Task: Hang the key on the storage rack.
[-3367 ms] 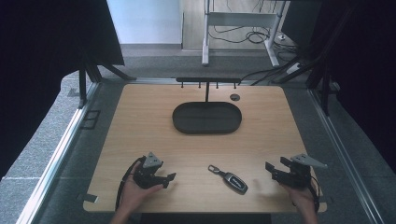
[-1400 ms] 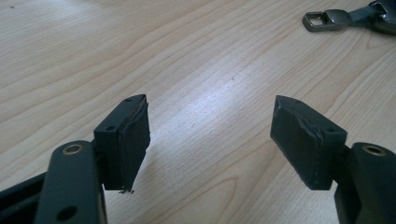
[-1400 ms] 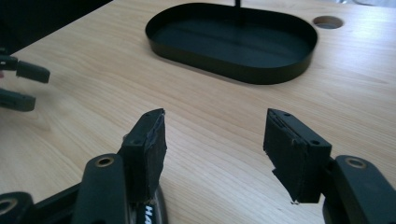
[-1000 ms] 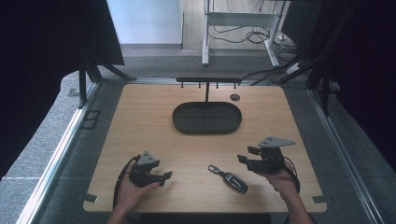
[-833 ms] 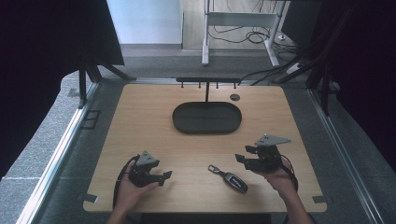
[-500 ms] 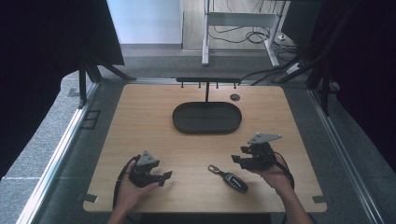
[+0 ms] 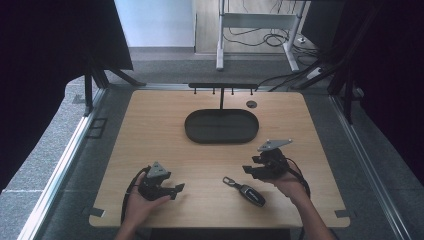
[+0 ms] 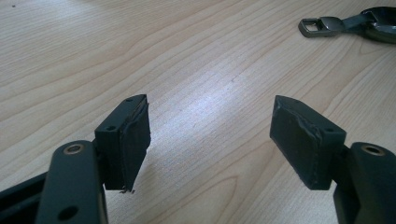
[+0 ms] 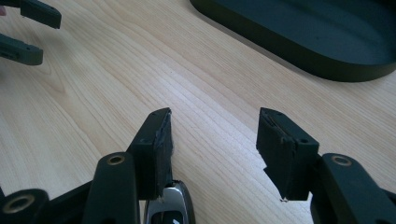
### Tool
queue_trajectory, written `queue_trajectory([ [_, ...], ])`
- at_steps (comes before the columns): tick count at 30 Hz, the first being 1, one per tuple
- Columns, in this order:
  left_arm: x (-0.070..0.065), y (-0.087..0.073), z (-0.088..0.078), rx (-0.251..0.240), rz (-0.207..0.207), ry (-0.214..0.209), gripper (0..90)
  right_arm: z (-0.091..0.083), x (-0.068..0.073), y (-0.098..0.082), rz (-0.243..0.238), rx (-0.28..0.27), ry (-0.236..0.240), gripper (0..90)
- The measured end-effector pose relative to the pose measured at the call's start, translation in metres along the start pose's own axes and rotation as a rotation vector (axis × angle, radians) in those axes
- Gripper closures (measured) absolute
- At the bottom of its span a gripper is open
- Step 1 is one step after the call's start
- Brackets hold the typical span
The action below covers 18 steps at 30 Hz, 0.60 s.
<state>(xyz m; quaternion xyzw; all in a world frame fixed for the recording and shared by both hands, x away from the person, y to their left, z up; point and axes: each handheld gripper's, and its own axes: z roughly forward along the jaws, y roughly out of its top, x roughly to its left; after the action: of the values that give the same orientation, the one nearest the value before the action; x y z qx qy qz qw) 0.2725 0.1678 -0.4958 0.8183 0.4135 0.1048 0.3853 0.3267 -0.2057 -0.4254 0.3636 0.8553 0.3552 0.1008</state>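
1. A light wooden table [image 7: 165, 130] carries a dark oval tray [image 7: 221, 126].
2. Nearer the person than the tray, a car key fob [image 7: 246, 192] is laid diagonally, its metal ring end pointed toward the tray.
3. The right gripper [image 7: 254, 170], just beside the fob, and the left gripper [image 7: 176, 189] are both held with jaws apart, nothing between them.

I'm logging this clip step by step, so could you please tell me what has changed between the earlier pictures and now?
The right gripper moved from the table's right front corner inward to the key fob, jaws open and holding nothing. The left gripper, the fob and the tray stayed put.
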Motion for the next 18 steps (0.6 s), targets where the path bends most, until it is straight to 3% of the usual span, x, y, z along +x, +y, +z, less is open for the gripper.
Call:
queue_trajectory([
  [18,0.000,0.000,0.000,-0.007,-0.001,-0.003,29.2,0.015,0.009,0.014,-0.040,0.045,0.032,44.5],
])
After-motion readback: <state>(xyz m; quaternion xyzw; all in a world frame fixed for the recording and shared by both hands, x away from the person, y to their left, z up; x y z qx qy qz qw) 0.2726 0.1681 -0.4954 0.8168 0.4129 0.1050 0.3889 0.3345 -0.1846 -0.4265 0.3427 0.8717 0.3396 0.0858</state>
